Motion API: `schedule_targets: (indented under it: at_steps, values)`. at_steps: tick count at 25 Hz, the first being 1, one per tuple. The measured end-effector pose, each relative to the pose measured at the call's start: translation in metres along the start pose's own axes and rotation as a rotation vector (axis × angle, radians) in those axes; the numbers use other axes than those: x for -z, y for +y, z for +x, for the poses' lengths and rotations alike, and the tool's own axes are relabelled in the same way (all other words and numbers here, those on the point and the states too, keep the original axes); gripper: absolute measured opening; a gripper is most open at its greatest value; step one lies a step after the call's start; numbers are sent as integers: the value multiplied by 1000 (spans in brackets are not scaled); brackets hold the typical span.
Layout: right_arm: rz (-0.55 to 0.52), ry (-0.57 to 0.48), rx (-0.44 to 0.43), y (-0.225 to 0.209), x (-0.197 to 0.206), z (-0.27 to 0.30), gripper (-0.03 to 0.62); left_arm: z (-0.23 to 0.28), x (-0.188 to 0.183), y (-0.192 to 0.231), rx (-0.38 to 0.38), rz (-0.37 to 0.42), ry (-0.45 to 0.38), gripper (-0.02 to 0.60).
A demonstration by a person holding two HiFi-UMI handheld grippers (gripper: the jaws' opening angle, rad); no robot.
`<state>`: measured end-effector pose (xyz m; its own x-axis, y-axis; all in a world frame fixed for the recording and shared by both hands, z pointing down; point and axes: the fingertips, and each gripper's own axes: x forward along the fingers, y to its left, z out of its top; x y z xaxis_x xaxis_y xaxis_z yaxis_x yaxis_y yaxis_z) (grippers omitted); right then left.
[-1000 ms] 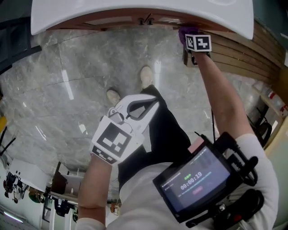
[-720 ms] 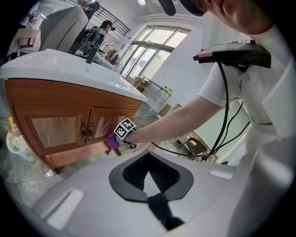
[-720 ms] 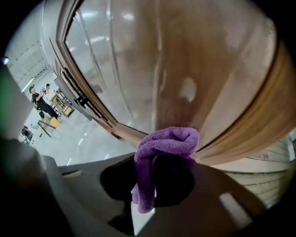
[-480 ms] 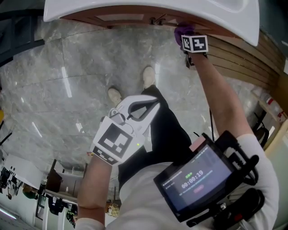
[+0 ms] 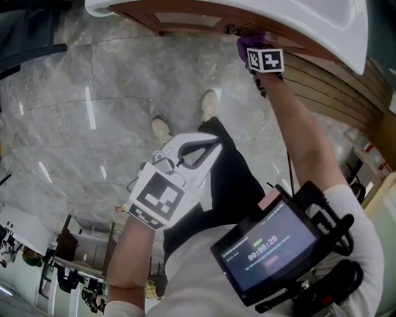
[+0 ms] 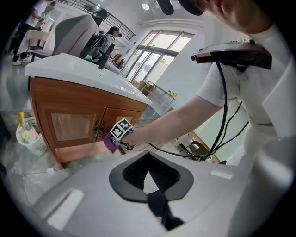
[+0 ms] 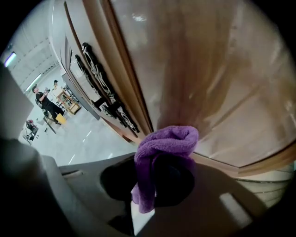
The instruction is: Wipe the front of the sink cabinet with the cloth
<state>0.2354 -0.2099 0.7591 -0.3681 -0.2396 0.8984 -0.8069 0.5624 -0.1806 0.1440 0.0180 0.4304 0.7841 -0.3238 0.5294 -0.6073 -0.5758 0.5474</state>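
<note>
I see a glossy grey marble floor (image 5: 93, 124) catching streaks of light. Tall windows (image 6: 157, 51) brighten the far side, a ceiling lamp (image 6: 146, 6) glows above them, and wooden slats (image 5: 334, 83) line the right.

I'm in a bright open hall, like a showroom: glossy marble floor (image 5: 80, 124), tall windows (image 6: 157, 46), people (image 6: 109, 38) beyond my freestanding sink cabinet (image 6: 69, 127).
</note>
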Motion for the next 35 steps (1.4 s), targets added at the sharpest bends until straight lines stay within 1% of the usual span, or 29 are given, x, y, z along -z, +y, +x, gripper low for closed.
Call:
schedule_targets:
  at_steps: [8,11,15,17,25,35]
  values:
    - [-15,-3,-12,41,-18,22,72,-32,14,20,-23,-24,-24,5]
    - [8,0,-9,52,-23,30,72,-44,20,27,-31,-33,-31,5]
    - [69,-9,11,66,-28,35,72,-63,31,34,-38,-50,-43,5]
    - [72,-9,9,76,-29,39,72,-70,36,38,-43,-58,-48,5]
    - [-1,2,-18,124,-48,60,72,-100,53,55,-73,-88,-75,5]
    - [-124,11,-80,212,-83,88,72,-151,80,70,-132,-143,-130,5]
